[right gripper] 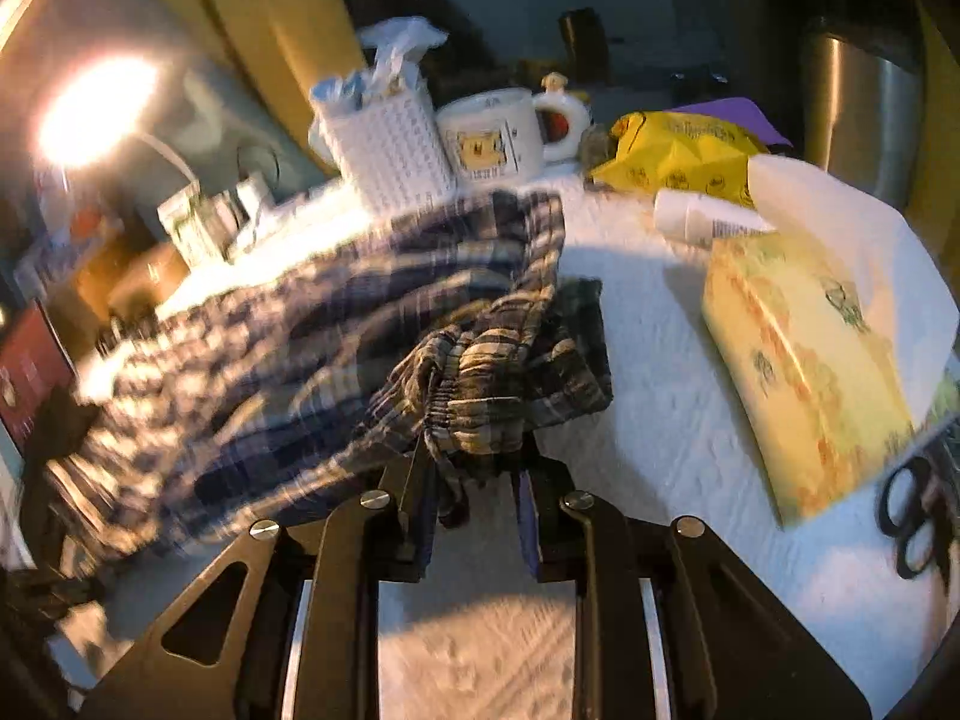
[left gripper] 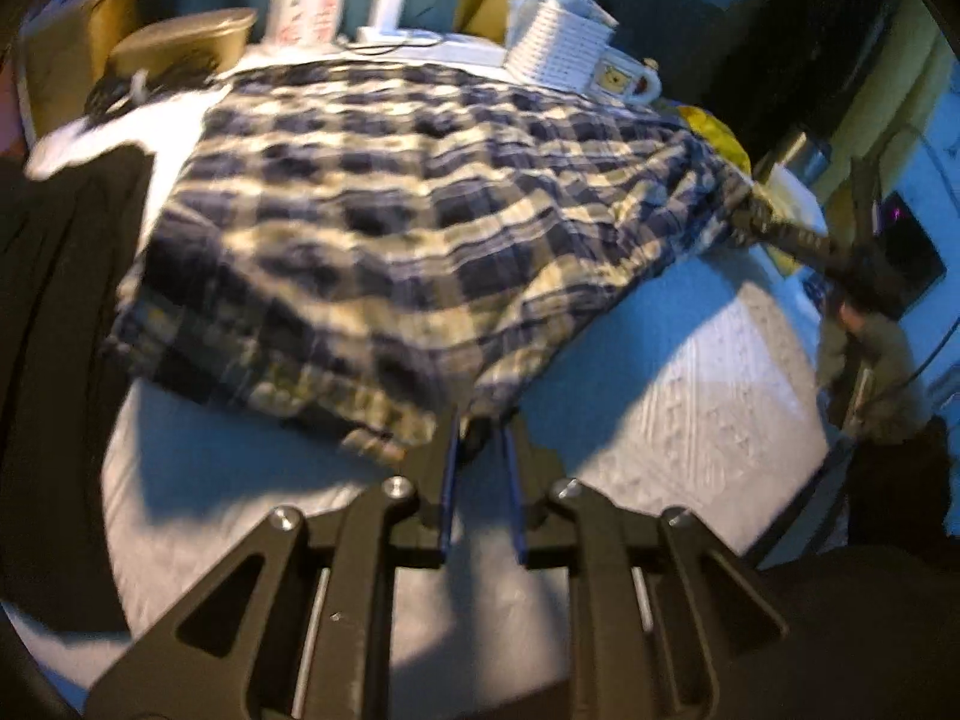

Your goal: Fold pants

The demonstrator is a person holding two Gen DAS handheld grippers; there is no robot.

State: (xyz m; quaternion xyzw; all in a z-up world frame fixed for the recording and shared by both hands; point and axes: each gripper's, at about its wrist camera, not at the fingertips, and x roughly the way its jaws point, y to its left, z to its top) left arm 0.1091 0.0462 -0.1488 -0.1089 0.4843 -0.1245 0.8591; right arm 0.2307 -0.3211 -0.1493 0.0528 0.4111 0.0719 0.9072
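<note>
The blue and cream plaid pants (left gripper: 408,228) lie spread on a white cloth-covered table (left gripper: 690,396). My left gripper (left gripper: 480,429) is shut on a near corner of the pants. In the right wrist view the pants (right gripper: 336,336) are bunched, and my right gripper (right gripper: 474,468) is shut on the gathered elastic waistband (right gripper: 480,396), lifting it a little off the table. The right gripper's arm also shows in the left wrist view (left gripper: 786,234), holding the pants' far right corner.
A white basket (right gripper: 390,150), a mug (right gripper: 498,138), a yellow bag (right gripper: 672,150), a white bottle (right gripper: 702,216), a tissue box (right gripper: 804,372) and scissors (right gripper: 918,510) stand at the table's back and right. A dark garment (left gripper: 66,360) lies left. A gold bowl (left gripper: 180,45) sits back left.
</note>
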